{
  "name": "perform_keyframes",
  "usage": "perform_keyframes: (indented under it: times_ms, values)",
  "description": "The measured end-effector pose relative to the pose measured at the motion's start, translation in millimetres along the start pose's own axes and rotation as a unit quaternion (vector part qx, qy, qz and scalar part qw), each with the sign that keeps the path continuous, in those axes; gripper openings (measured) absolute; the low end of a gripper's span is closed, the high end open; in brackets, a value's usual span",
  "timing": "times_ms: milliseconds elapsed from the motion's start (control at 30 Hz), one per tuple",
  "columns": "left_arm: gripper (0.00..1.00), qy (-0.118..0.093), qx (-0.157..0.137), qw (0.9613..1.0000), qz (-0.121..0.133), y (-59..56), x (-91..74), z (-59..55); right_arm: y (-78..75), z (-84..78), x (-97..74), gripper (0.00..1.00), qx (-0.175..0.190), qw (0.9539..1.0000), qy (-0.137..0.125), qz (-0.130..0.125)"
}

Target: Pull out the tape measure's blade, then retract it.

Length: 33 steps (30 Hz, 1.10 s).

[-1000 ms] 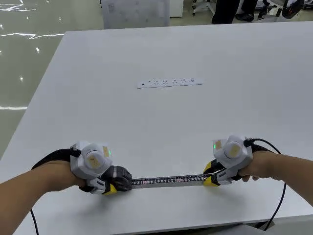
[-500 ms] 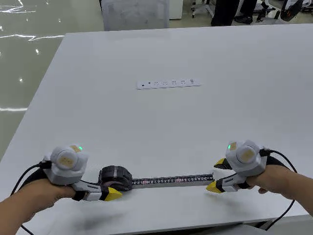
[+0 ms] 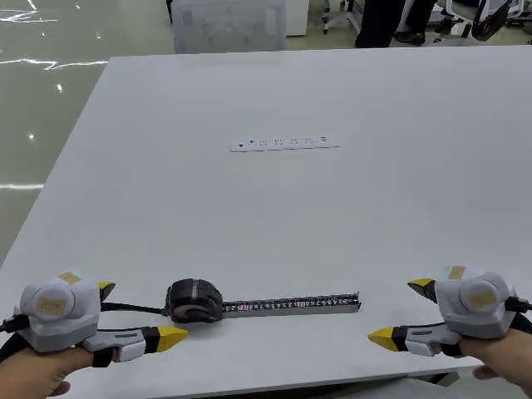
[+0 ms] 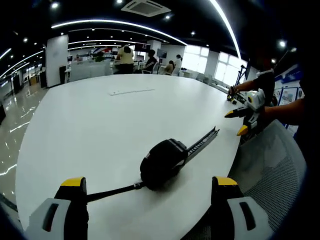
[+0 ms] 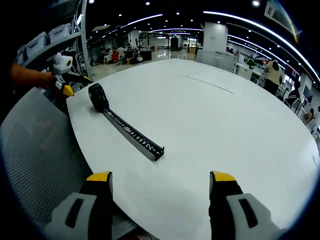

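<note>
Two hand-held grippers: pale grey bodies, yellow-tipped jaws
The left gripper (image 3: 141, 311), lower left, and the right gripper (image 3: 397, 311), lower right, each bear a tan sticker (image 3: 68, 278) on top — a black cable (image 3: 522, 305) leaves each.

One tape measure (image 3: 194, 301), one power strip (image 3: 284, 143), two grippers: left gripper (image 3: 139, 312), right gripper (image 3: 401, 311).

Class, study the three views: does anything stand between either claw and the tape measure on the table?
Nothing visible does. Bare table separates the open left claw from the tape measure case, and the open right claw from the blade tip. The power strip lies farther up the table, off both paths.
</note>
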<state>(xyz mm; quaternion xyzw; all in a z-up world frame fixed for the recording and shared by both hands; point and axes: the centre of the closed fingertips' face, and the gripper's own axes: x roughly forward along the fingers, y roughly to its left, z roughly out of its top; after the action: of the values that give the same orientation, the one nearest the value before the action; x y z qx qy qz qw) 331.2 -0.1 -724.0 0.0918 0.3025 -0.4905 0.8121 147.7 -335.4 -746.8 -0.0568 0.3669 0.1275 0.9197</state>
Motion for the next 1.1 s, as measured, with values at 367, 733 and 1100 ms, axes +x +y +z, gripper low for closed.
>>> perform_keyframes:
  times_ms: [367,733,1100]
  values:
    - [1.00,-0.027,-0.031,0.9991,0.010,-6.1,-37.6,-4.2,6.1,-7.5,-44.9,0.89,0.018,0.9988,-0.035,-0.028]
    - [0.98,-0.042,-0.004,0.9991,0.011,-9.2,-42.8,-2.7,1.5,-8.0,-50.3,0.94,-0.026,0.9988,-0.038,-0.015]
    - [1.00,-0.031,-0.011,0.9994,0.008,-8.3,-41.6,-3.8,-7.7,-10.4,-58.3,0.95,-0.009,0.9991,-0.036,-0.023]
